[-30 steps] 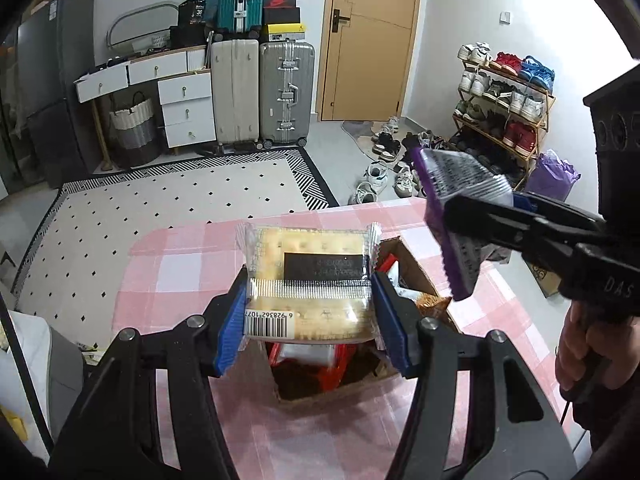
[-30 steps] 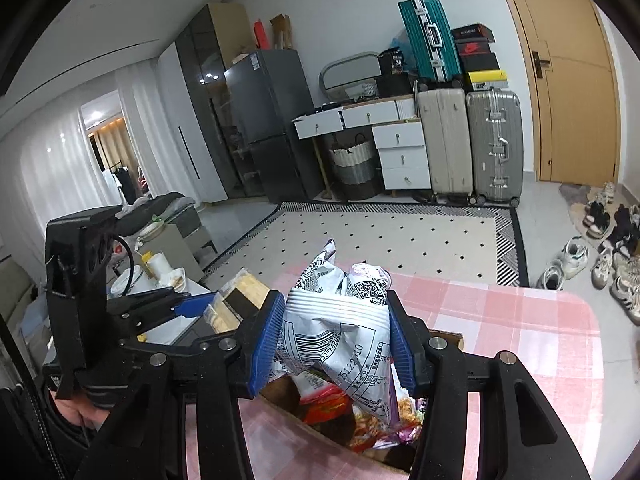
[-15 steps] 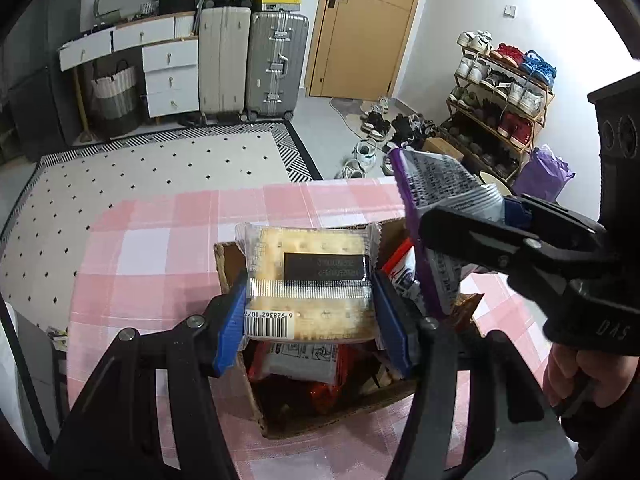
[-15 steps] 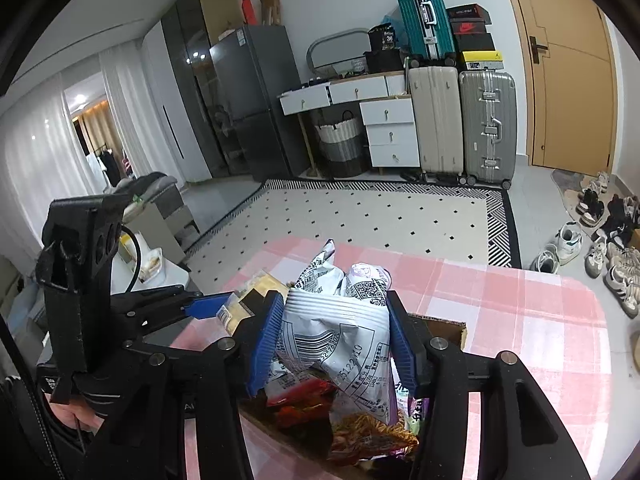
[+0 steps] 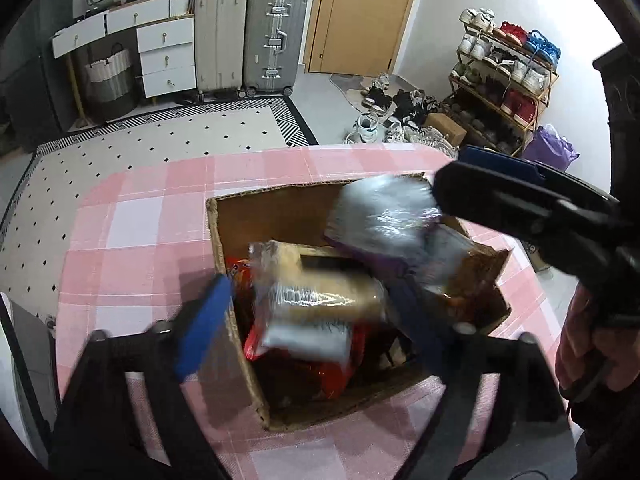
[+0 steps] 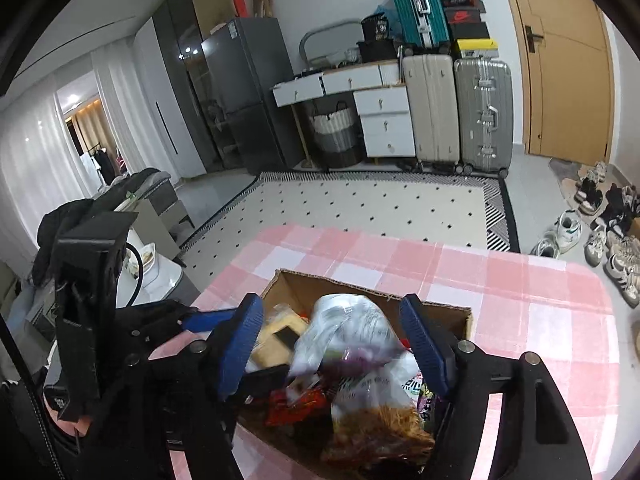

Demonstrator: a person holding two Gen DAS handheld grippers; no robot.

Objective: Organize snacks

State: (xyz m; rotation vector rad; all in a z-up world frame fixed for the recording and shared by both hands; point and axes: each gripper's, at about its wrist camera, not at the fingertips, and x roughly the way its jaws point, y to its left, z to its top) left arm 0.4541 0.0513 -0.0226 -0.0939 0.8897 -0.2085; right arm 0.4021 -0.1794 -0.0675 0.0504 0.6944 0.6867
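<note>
While both of my grippers hang over the cardboard box [image 5: 224, 240] at the centre of the frame, their jaws stand spread wide and grip nothing. Between the blue pads of my left gripper [image 5: 308, 320] a blurred cracker packet [image 5: 320, 300] lies loose over the box, clear of both pads; whether it has landed on the snacks below I cannot tell. My right gripper [image 6: 332, 344] shows the same in its own view: the silver and purple chip bag [image 6: 352, 332] sits in the gap between the spread pads, touching neither, on top of the heap in the box. From the left wrist view that bag [image 5: 384, 216] is smeared with motion at the upper right of the box, just under the right gripper [image 5: 520, 200]. Red wrappers [image 5: 332, 368] and other packets fill the box beneath. The box rests on the counter [image 5: 140, 220], covered in pink and white check cloth, at the lower half of both views.
</note>
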